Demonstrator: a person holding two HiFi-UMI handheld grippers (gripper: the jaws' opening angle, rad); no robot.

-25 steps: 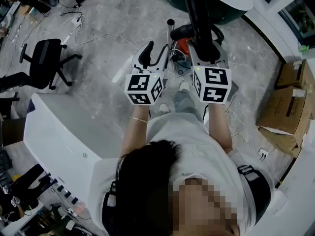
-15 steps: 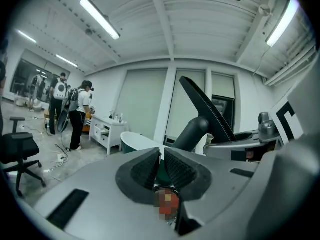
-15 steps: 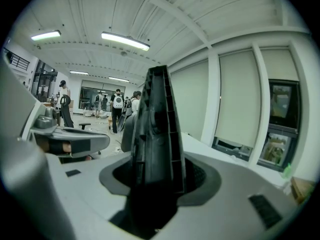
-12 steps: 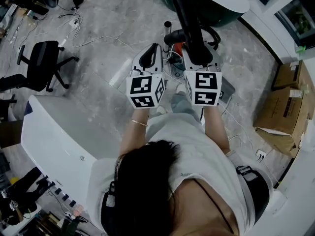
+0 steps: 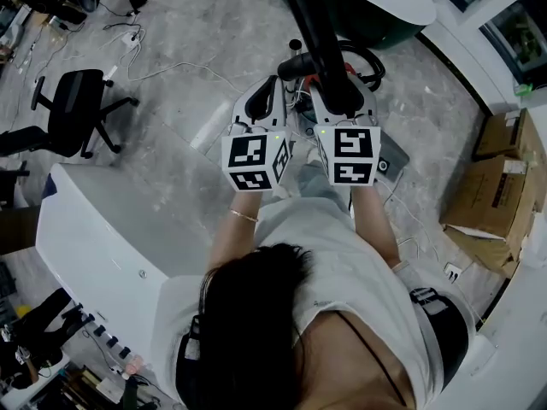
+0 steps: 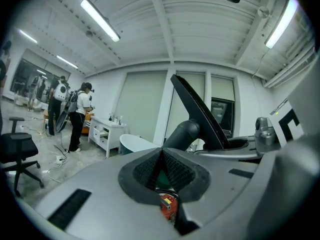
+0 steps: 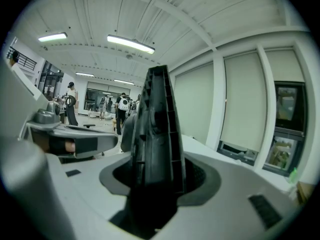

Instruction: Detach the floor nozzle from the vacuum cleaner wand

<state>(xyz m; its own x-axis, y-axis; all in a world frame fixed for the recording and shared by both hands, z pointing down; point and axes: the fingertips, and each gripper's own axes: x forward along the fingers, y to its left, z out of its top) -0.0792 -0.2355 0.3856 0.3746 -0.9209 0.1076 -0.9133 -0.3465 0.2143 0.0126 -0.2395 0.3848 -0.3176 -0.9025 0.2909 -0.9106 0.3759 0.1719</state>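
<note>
Black plastic floor nozzle (image 5: 314, 26) sits in your right gripper (image 5: 332, 88). It sticks up and away from you toward the top middle of the head view, clear of the floor (image 5: 188, 41). In the right gripper view the jaws stand wide and are clamped on the nozzle's ribbed edge (image 7: 157, 129), which fills the gap at the right gripper (image 7: 155, 181).

Your left gripper (image 5: 275, 88) is just left of the right one, side by side in the head view's centre. Its jaws have just been closing. In the left gripper view the pads meet in a tight seam at the left gripper (image 6: 161, 160), with nothing seen between them. Past those jaws, the nozzle (image 6: 200, 111) shows as a slanted dark slab with a round neck (image 6: 182, 133) at its lower end.

Red body (image 5: 309, 79) with a black hose loop lies on the floor just beyond both grippers. It peeks through under the left jaws as a red patch (image 6: 168, 204). Can't tell which part there is the wand.

Both marker cubes (image 5: 254, 161) (image 5: 349, 154) face up at you. Office chair (image 5: 77, 101) is at the upper left, white counter (image 5: 102, 237) at lower left, cardboard boxes (image 5: 496, 186) on the right edge.
</note>
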